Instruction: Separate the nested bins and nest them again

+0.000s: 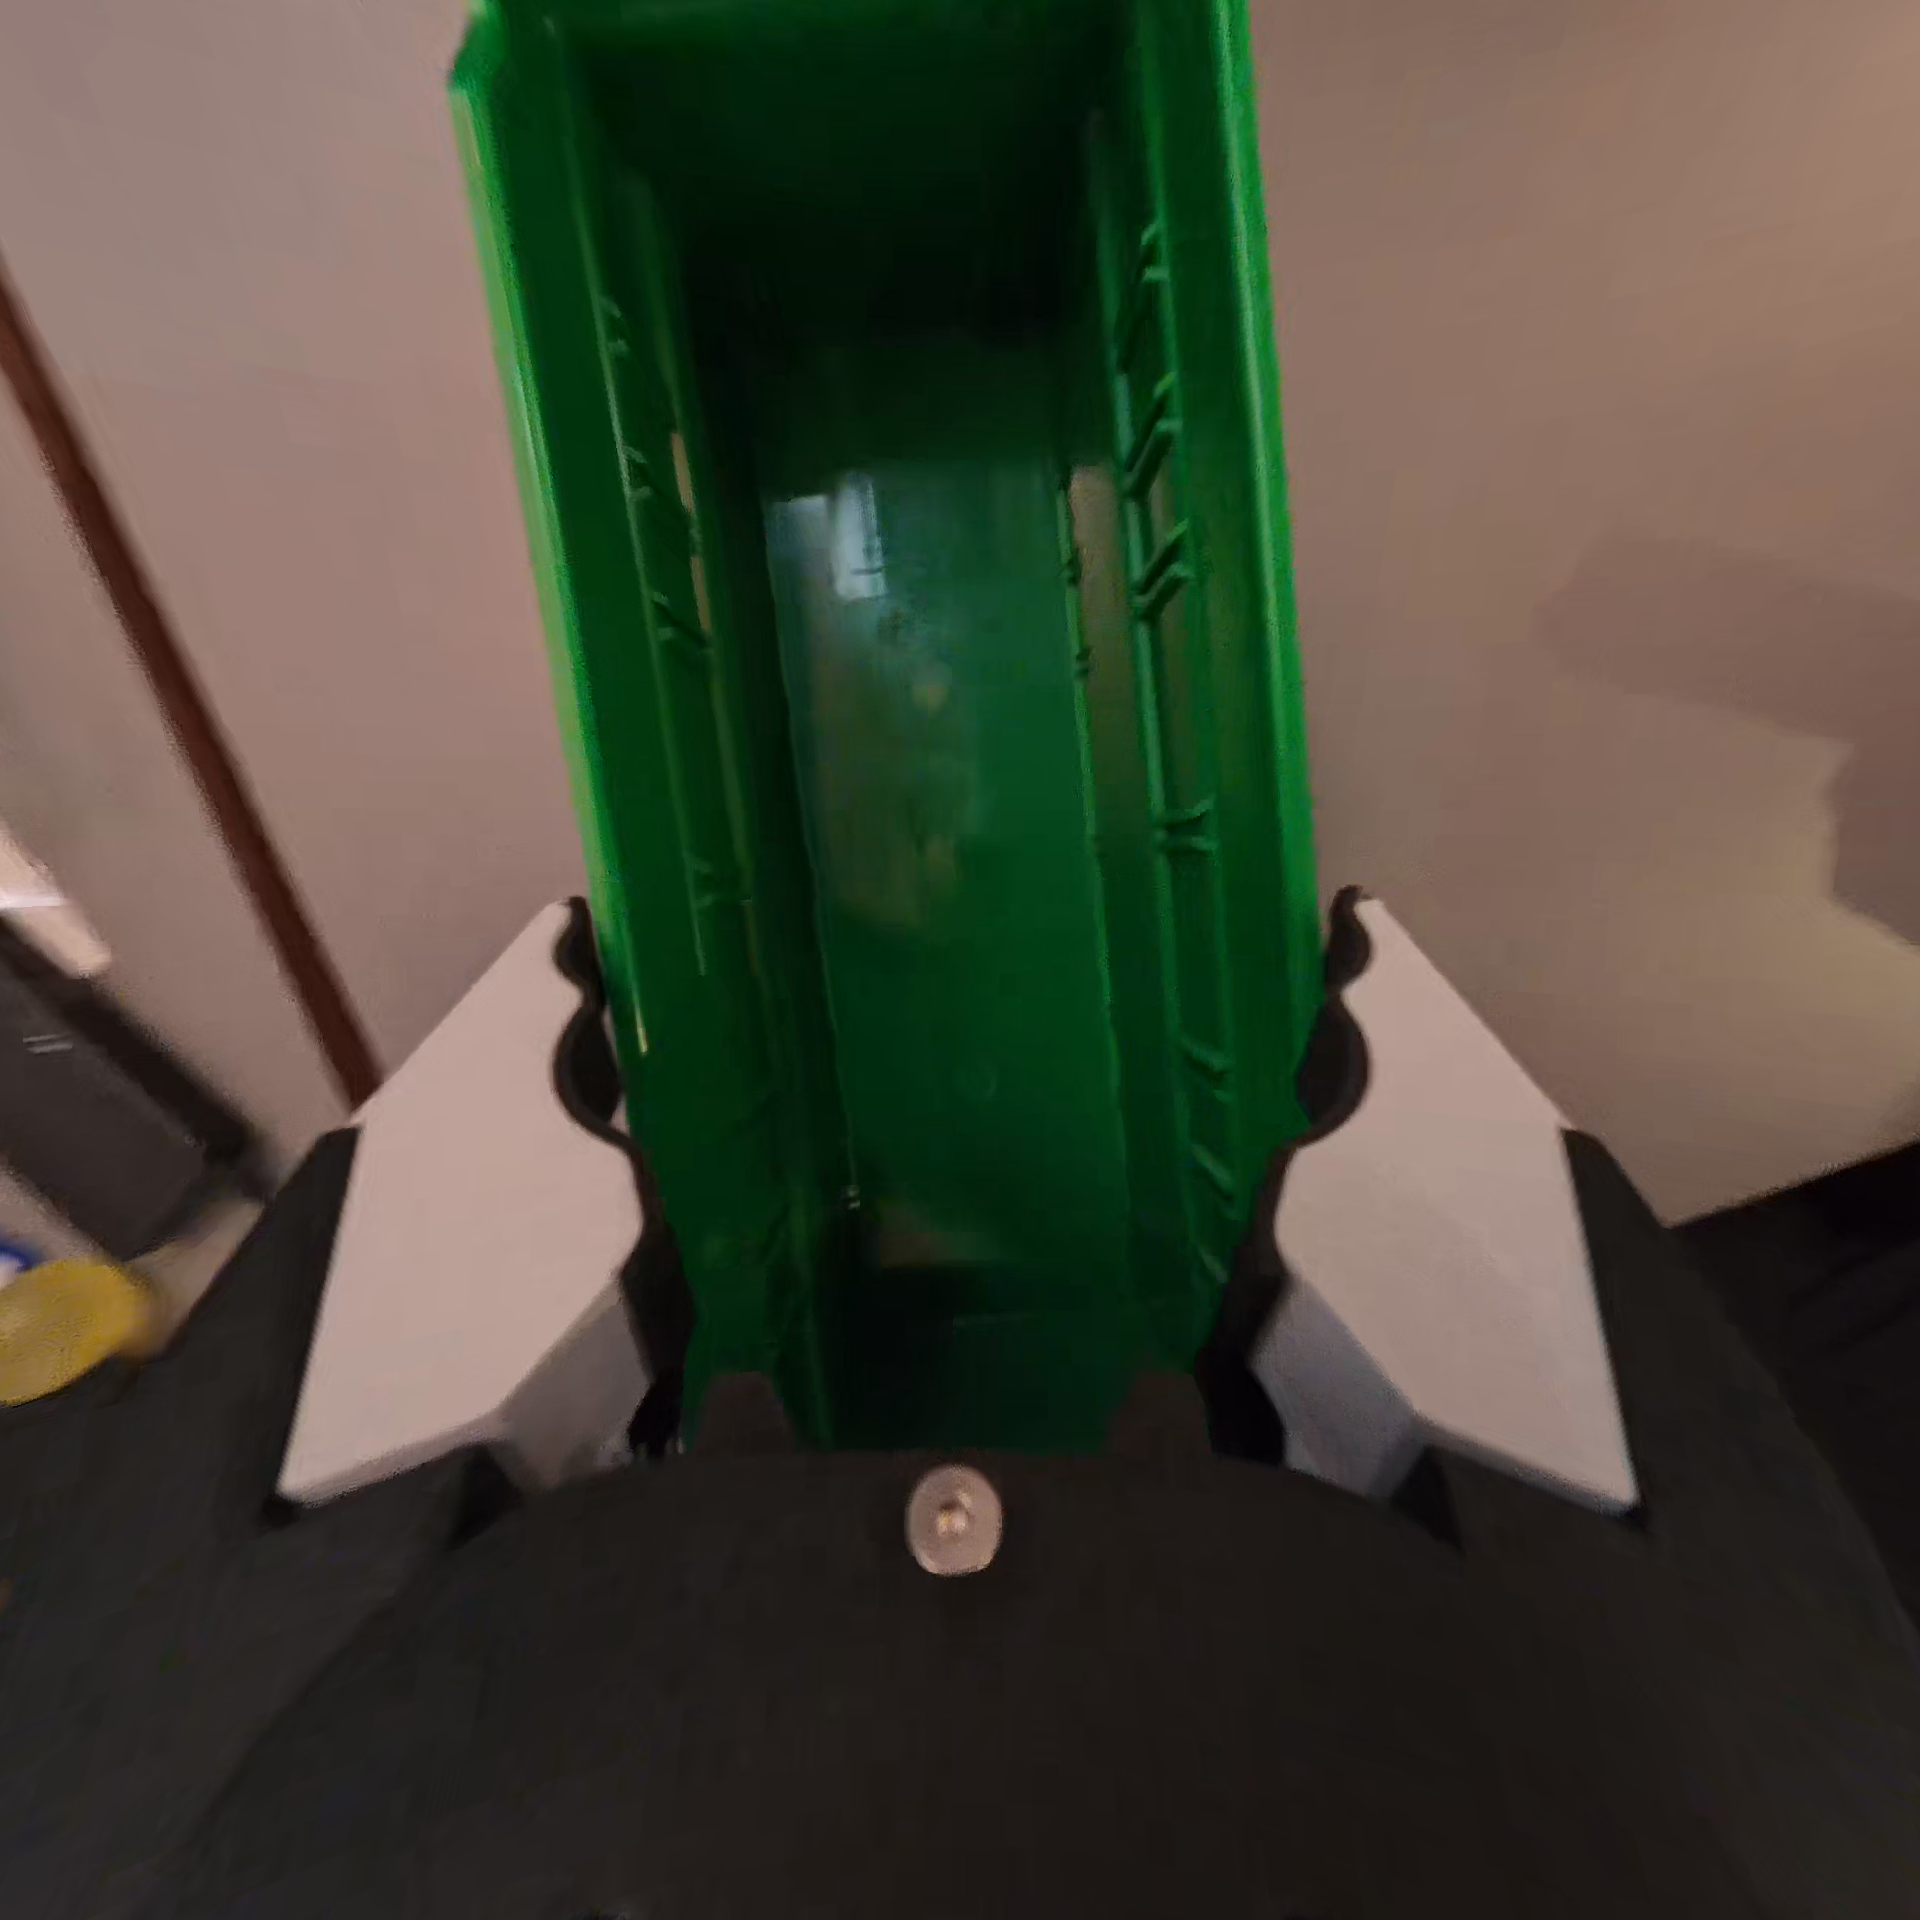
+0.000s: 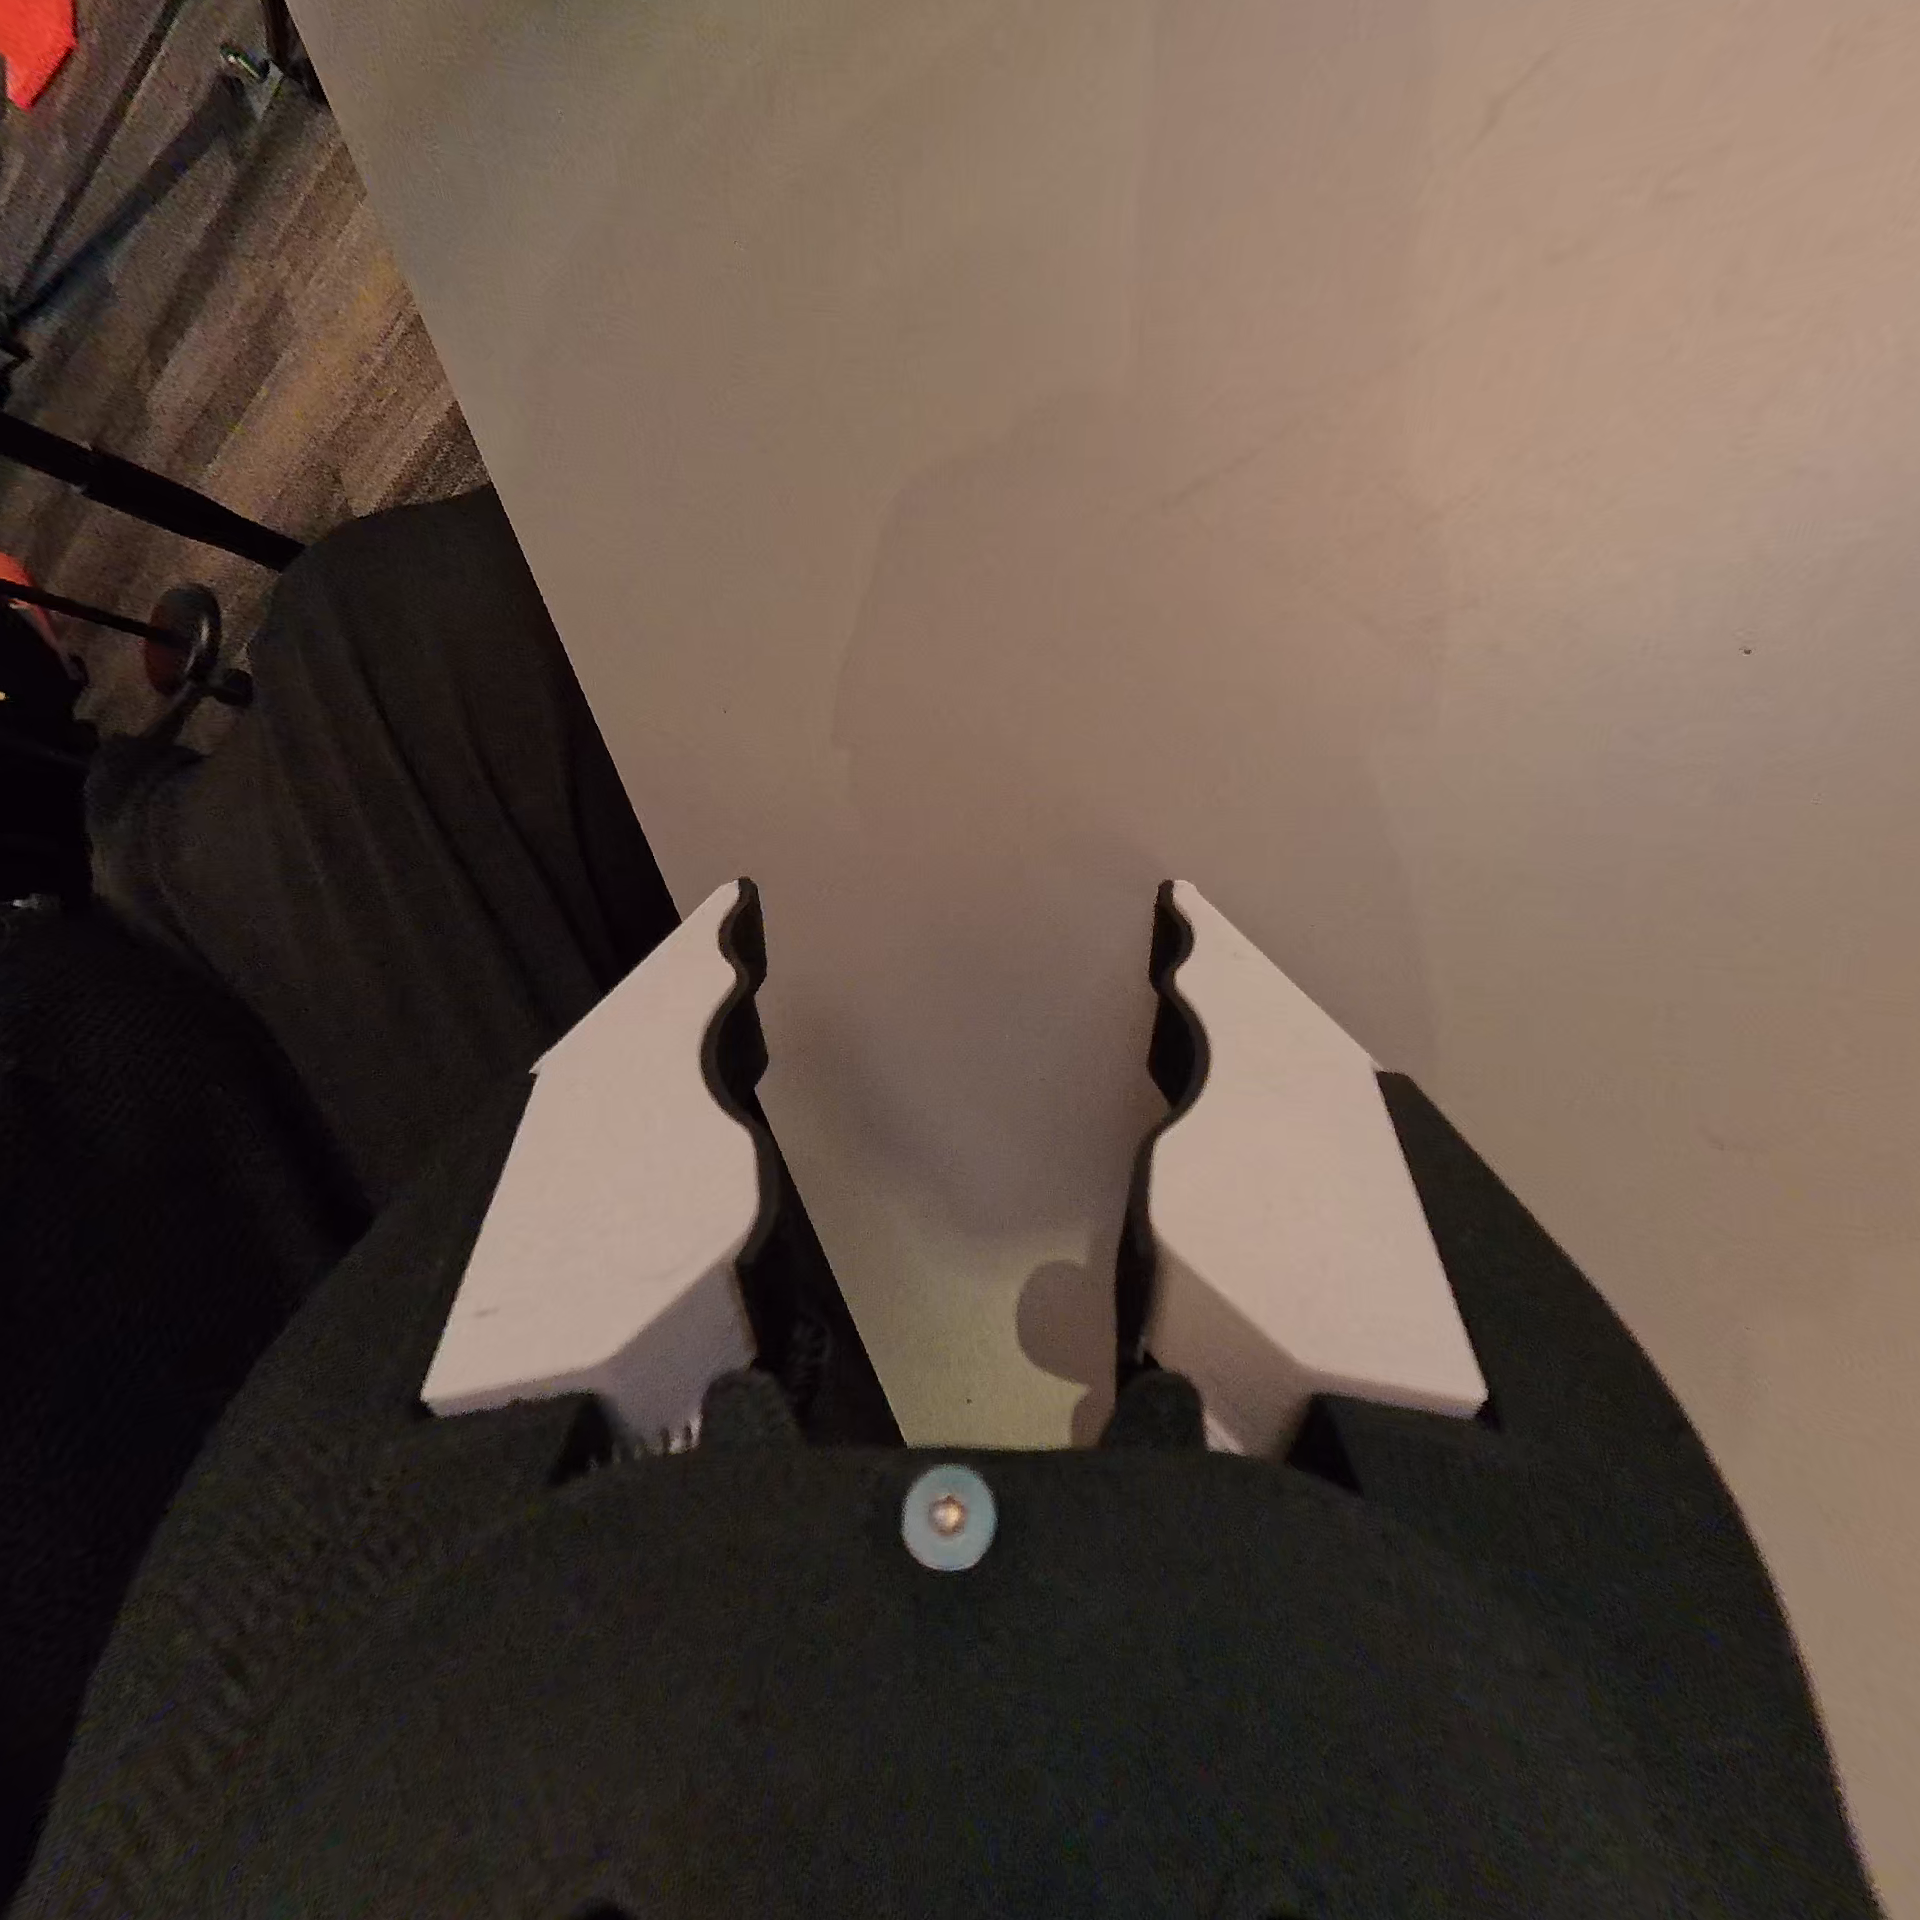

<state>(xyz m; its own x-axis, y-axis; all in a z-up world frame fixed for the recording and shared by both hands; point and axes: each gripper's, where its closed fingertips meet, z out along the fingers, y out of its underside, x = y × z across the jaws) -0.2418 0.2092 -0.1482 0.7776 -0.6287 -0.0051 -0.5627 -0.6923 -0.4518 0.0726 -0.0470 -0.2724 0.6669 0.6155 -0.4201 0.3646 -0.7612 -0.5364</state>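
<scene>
Left wrist view: our left gripper (image 1: 961, 1039) pinches a long green ribbed plastic bin (image 1: 883, 675) between its fingers (image 1: 488, 1174), clamped across the narrow width. The bin's long axis runs straight ahead, away from the camera, open side facing us, above the pale white counter (image 1: 1558, 312).

Right wrist view: our right gripper (image 2: 961, 997) has its fingers spread with nothing between them, over bare counter near its edge. No bin in sight here, so the left is nearer.
</scene>
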